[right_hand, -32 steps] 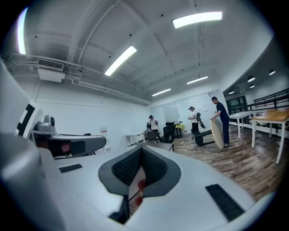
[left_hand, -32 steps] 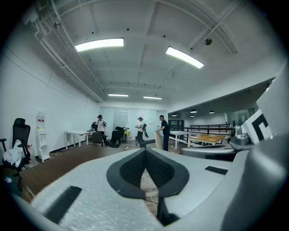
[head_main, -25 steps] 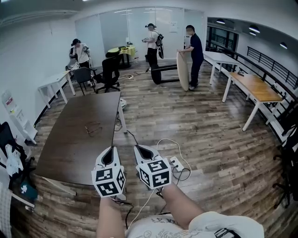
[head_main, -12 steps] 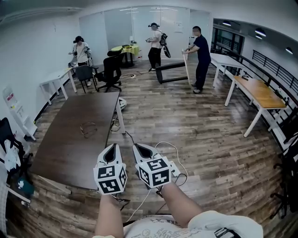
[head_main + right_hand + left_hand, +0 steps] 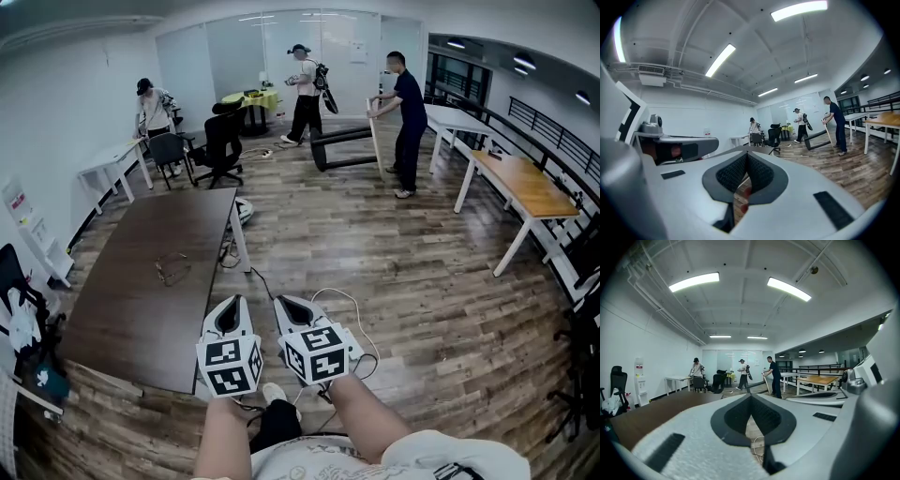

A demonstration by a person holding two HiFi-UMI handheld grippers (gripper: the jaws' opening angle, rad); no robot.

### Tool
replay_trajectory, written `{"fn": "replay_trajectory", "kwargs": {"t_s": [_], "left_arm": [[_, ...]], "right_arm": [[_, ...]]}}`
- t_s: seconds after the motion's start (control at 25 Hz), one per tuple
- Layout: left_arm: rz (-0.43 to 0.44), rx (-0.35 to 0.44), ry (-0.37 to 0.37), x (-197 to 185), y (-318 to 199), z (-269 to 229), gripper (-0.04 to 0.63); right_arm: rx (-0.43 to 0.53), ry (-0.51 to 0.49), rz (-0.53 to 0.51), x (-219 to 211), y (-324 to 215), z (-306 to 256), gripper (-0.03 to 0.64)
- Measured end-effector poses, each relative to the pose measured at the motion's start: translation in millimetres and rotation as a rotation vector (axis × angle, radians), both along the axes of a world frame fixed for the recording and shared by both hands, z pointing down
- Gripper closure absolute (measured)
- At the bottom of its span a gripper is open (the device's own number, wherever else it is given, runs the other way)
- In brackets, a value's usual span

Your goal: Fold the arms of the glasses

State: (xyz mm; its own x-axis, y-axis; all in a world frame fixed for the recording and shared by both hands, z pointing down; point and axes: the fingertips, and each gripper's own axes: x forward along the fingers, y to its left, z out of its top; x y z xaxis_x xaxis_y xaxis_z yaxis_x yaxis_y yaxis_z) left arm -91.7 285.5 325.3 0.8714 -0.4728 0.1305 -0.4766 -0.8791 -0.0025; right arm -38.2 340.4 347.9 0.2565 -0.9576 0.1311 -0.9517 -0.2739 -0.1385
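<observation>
Head view of an office with a wood floor. A pair of glasses (image 5: 172,271) lies on a dark brown table (image 5: 131,319) at centre left of the frame. The left gripper (image 5: 232,302) and right gripper (image 5: 280,302) sit side by side at lower centre, just right of the table's edge. Each has its jaws pressed together with nothing between them. The glasses lie up and to the left of the left gripper's tips, well apart and untouched.

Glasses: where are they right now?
Head view, left side: the glasses lie on the dark table, near its middle, ahead and to the left of the left gripper, with nothing touching them.
</observation>
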Motion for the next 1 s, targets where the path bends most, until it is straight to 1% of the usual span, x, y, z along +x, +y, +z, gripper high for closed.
{"fn": "replay_trajectory", "kwargs": {"t_s": [0.24,0.4,0.52,0.64,0.84,1.0], "left_arm": [[0.005,0.009,-0.002,21.8,-24.9,7.6,0.588],[0.019,0.000,0.000,42.8,-45.4,10.8,0.588],[0.030,0.000,-0.012,66.0,-64.1,15.6,0.588],[0.034,-0.004,-0.009,85.0,-86.8,12.0,0.588],[0.040,0.005,0.000,115.3,-130.0,3.3,0.588],[0.040,-0.004,-0.011,136.6,-168.2,6.6,0.588]], "right_arm": [[0.008,-0.001,0.011,23.4,-21.0,5.0,0.606],[0.012,0.055,0.029,39.3,-40.8,0.2,0.606],[0.011,0.069,0.032,57.1,-59.4,0.8,0.606],[0.007,0.064,0.044,79.0,-79.4,-0.5,0.606],[0.040,0.043,0.053,112.4,-120.7,-14.0,0.606],[0.027,0.019,0.041,132.5,-162.3,-10.2,0.606]]}}
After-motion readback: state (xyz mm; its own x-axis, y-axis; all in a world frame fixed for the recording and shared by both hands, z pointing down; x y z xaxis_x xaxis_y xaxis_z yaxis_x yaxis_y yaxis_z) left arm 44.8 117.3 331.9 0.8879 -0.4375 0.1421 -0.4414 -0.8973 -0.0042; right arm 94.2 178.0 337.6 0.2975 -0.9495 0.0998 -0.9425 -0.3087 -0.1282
